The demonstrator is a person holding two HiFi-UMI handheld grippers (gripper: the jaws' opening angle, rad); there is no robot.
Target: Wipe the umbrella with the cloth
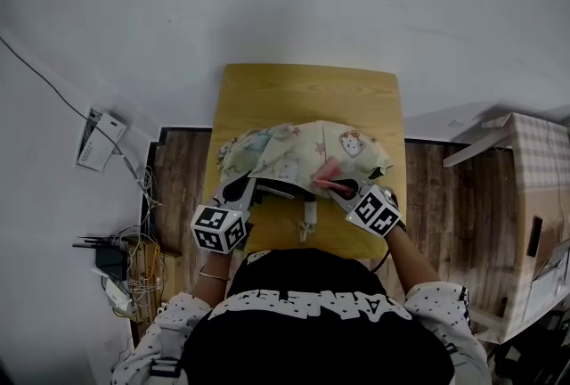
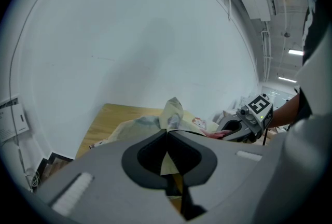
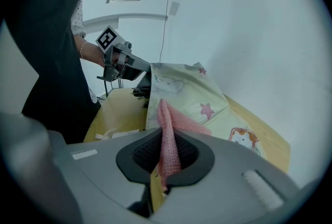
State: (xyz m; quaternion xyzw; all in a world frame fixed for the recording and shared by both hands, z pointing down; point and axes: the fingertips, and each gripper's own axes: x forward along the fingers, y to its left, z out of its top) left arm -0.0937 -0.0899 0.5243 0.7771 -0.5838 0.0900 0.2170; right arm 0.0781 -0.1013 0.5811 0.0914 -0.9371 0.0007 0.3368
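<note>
at the far left of the head view a white wall box (image 1: pixel 96 141) hangs beside a thin cable, with a tangle of wires (image 1: pixel 134 272) on the floor below it. next comes the left gripper (image 1: pixel 244 190), its marker cube near the person's left forearm; in the left gripper view its jaws are closed tight on a pinched-up fold of the umbrella (image 1: pixel 289 151), the pale fabric rising in a peak just past the tips. the umbrella lies collapsed and crumpled across the middle of the wooden table (image 1: pixel 307 94), cream coloured with stars and small cartoon animals printed on it, spreading from the left gripper over to the right one. on its right part sits the pink cloth (image 1: pixel 328 171), touching the fabric. the right gripper (image 1: pixel 341 188) has its jaws clamped on this cloth: the right gripper view shows the knitted pink strip squeezed upright between the pads, its free end lying against the umbrella's canopy. further right is dark plank floor (image 1: pixel 450 214), and at the right edge an open cardboard box (image 1: pixel 534 196). the person in a black top stands at the near edge of the table.
</note>
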